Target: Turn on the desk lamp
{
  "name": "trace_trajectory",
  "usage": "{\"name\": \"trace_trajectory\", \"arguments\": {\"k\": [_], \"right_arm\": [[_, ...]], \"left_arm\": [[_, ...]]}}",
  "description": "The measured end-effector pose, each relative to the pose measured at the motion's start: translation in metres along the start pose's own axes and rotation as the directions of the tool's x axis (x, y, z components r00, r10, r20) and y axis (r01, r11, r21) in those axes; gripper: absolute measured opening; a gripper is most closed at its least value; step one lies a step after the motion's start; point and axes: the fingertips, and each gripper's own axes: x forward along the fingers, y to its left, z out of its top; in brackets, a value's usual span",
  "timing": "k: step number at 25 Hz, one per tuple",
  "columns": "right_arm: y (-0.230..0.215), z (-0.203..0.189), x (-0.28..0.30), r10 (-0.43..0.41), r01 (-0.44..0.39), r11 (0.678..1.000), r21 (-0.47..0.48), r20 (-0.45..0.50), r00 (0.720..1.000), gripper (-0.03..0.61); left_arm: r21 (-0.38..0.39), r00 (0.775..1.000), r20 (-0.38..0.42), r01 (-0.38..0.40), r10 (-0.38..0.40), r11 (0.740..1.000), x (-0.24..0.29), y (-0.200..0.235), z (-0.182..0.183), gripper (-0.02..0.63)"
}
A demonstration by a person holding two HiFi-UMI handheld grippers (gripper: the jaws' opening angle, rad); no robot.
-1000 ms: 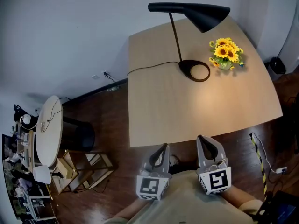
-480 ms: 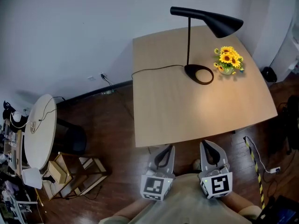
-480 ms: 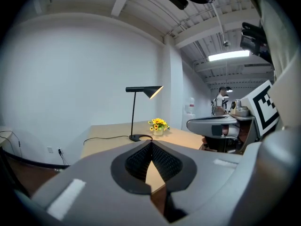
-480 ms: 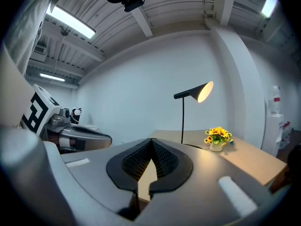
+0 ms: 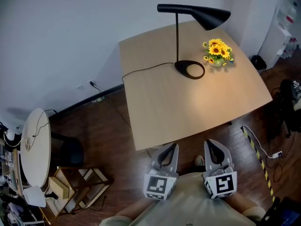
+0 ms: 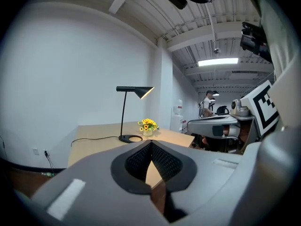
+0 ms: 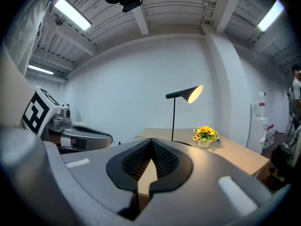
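Left gripper (image 5: pixel 170 149): jaws pressed together on nothing, held at my body, well short of the desk lamp (image 5: pixel 177 36).
Right gripper (image 5: pixel 211 147): the same, tips meeting, empty.
Change: only my head has swung; both grippers stay put, so no reach has begun.
Lamp: upright on the desk (image 5: pixel 160 112), sunflowers (image 5: pixel 215 51) just beside its base; the shade glows warm — seemingly already lit.

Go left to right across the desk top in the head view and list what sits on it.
power cord → lamp base → pot of sunflowers. The lamp shade overhangs the last two, so it has no clear place in the order and is left out.
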Motion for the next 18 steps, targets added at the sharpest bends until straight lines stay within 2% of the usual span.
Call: {"name": "trace_trajectory", "arguments": {"k": [9,18], "right_arm": [[-0.009,-0.002,0.01,-0.018,0.018,0.999,0.027,0.004,1.0,0.0],[-0.01,-0.005,0.029,0.033,-0.032,0.999,0.022,-0.027,0.999,0.0]], "left_arm": [[0.019,1.0,-0.003,0.024,-0.024,1.0,0.016,0.003,0.005,0.0],[0.018,1.0,-0.014,0.022,-0.022,1.0,0.032,0.009,0.008,0.0]]}}
